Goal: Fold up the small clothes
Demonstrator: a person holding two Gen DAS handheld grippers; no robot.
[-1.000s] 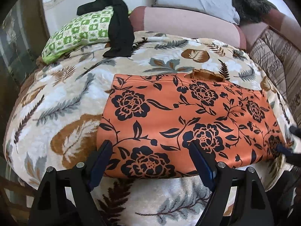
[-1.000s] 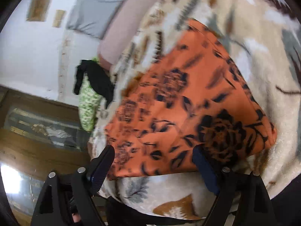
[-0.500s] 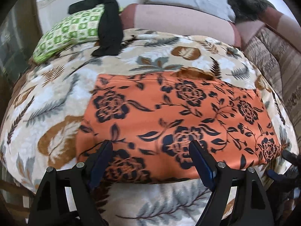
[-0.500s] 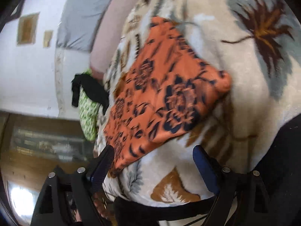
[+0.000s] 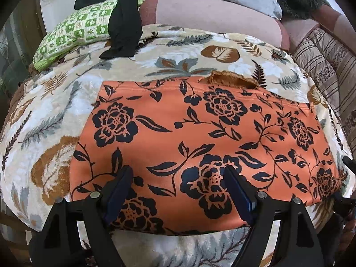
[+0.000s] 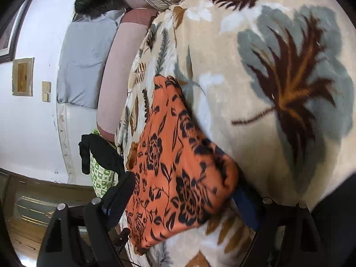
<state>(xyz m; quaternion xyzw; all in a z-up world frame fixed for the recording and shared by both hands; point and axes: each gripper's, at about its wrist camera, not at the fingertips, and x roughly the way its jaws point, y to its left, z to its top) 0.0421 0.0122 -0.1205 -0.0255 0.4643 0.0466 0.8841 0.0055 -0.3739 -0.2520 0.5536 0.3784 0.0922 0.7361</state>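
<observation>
Left gripper [image 5: 178,185] wide open, both fingers [image 5: 119,189] over the near edge of the orange flowered cloth [image 5: 200,138]; contact unclear. Cloth lies flat on a leaf-print blanket [image 5: 51,115], a ribbed brown band showing at its far edge. Beyond: green checked pillow [image 5: 75,29] with a black garment [image 5: 124,24] draped over it, and a pink bolster [image 5: 213,15].
</observation>
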